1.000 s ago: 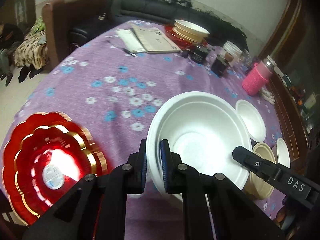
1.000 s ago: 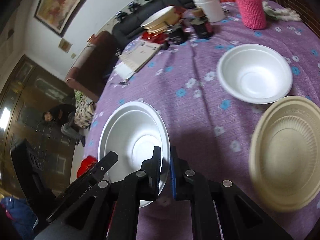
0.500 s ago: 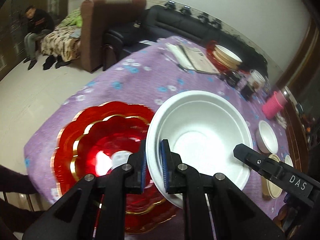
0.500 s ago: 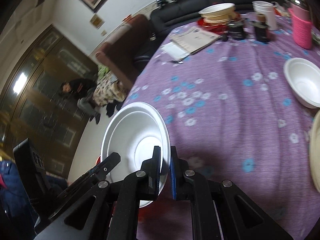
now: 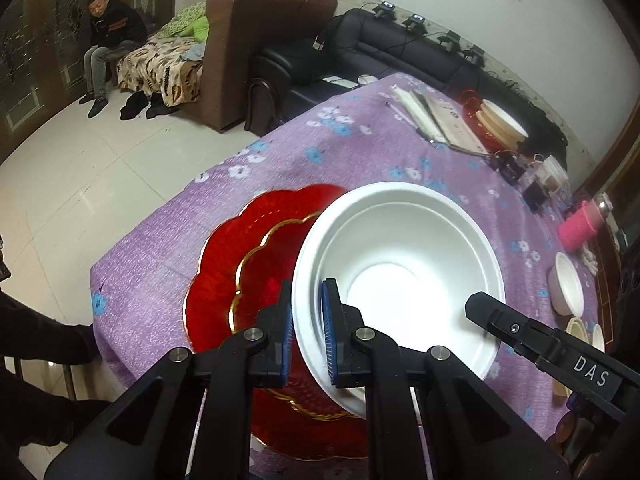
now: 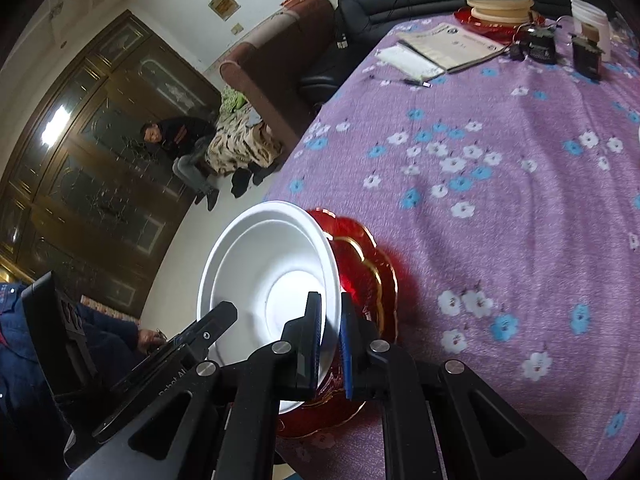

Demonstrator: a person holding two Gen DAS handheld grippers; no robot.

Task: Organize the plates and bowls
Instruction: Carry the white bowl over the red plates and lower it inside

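A large white bowl [image 5: 400, 264] hangs over a stack of red gold-rimmed plates [image 5: 248, 268] near the table's corner. My left gripper [image 5: 306, 332] is shut on the bowl's left rim. My right gripper [image 6: 330, 336] is shut on the opposite rim of the same white bowl [image 6: 268, 280], and its black finger shows at the right in the left wrist view. In the right wrist view the red plates [image 6: 368, 276] peek out from under the bowl. Most of the plate stack is hidden by the bowl.
Purple flowered tablecloth [image 6: 500, 184] covers the table. At its far end lie a booklet [image 6: 448, 46], a stack of cream bowls on a red plate [image 6: 500, 2], dark jars and a pink bottle [image 5: 580, 228]. Small white bowl [image 5: 566, 288] at right. A person sits beyond the table's edge.
Both grippers carried the white bowl leftwards across the table, from beside the red plates to above them. Both stayed shut on its rim.
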